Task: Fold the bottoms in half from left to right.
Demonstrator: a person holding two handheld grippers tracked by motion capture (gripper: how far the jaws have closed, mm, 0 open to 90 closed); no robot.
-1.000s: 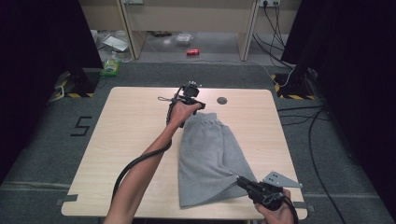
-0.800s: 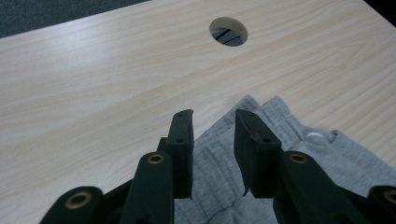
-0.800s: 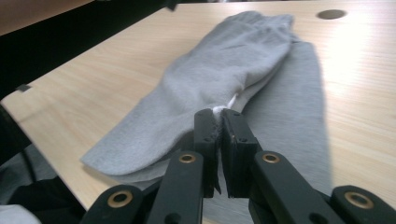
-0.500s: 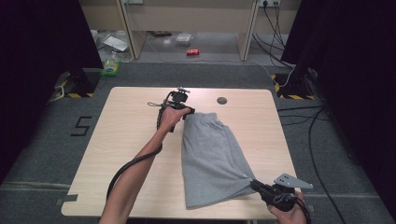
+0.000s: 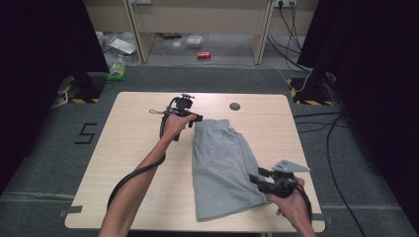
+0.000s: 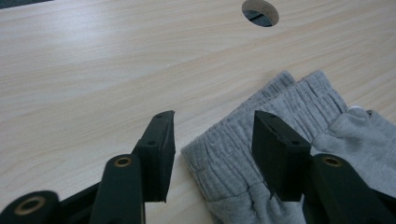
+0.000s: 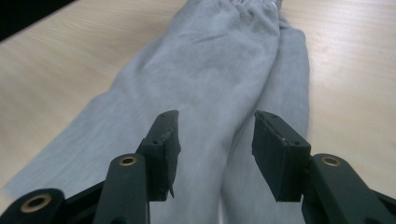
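The grey shorts [image 5: 225, 165] lie folded lengthwise and flat on the desk [image 5: 133, 148], waistband toward the far edge and leg hems toward the near one. At the waistband corner the left hand-held gripper [image 5: 193, 118] has just been opening its jaws, which now stand apart either side of the elastic without pressing it. By the hem's right edge, the right hand-held gripper [image 5: 257, 178] has likewise just been opening, its jaws apart above the cloth, nothing gripped.
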